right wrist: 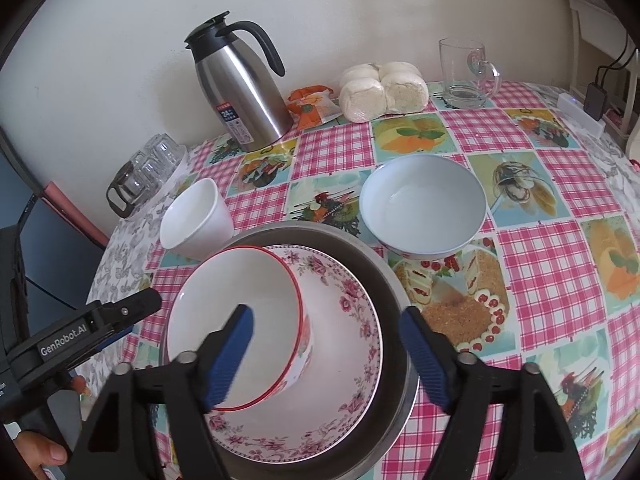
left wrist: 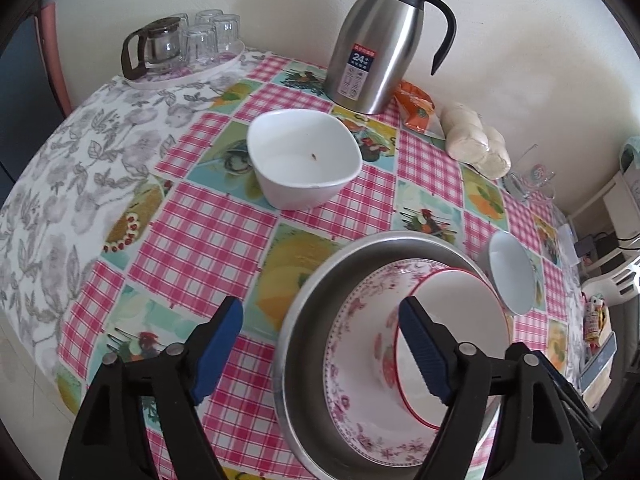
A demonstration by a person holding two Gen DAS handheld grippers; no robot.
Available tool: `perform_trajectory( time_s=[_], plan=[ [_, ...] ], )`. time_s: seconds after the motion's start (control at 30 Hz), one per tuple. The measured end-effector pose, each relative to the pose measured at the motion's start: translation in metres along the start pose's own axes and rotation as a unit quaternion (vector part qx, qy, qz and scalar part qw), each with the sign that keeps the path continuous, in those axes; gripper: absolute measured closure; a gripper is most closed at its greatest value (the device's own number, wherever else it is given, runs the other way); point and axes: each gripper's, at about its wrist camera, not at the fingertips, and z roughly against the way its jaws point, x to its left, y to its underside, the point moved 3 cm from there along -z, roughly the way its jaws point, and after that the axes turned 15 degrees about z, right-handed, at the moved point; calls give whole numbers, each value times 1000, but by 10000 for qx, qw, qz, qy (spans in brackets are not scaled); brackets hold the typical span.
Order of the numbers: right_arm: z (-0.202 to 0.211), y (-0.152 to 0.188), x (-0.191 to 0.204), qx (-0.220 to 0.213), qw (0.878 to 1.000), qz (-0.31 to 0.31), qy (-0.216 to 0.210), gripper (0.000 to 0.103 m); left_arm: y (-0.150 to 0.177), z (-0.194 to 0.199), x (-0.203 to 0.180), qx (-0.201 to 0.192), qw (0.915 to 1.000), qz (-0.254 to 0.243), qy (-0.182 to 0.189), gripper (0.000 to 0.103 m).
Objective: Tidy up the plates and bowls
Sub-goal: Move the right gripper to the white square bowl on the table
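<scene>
A metal pan [left wrist: 304,340] [right wrist: 384,276] sits on the checked tablecloth and holds a pink floral dish [left wrist: 352,364] [right wrist: 344,320]. A red-rimmed bowl [left wrist: 456,304] [right wrist: 240,300] lies tilted inside that dish. My left gripper [left wrist: 320,312] hangs open over the pan's left rim, one finger above the cloth, the other above the red-rimmed bowl. My right gripper [right wrist: 326,316] is open over the dish, gripping nothing. A white squarish bowl [left wrist: 304,156] [right wrist: 196,216] and a pale blue bowl [left wrist: 514,276] [right wrist: 424,204] stand apart beyond the pan.
Along the wall stand a steel jug [left wrist: 372,48] [right wrist: 240,88], a tray of glasses with a glass teapot [left wrist: 180,48], an orange packet [left wrist: 416,108], bagged buns [right wrist: 380,88] and a glass mug [right wrist: 464,72]. A person's hand [right wrist: 40,452] holds the left gripper's body [right wrist: 132,308].
</scene>
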Motion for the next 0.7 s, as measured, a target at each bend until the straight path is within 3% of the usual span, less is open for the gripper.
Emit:
perform_trajectory(
  time_s=[0.27,0.37,0.7],
  plan=[
    [1,-1,-1,-54,10000,-14,18,5,-1,1,2,-124,9999,-10,-53,13],
    [2,-1,-2,-99,9999,-29,-3,0,-2,2,2,-233,9997,10,-106,1],
    [5,-1,-4,-157,9998,-57,107,0,-11,9,6,-475,9987,163,-4,1]
  ],
)
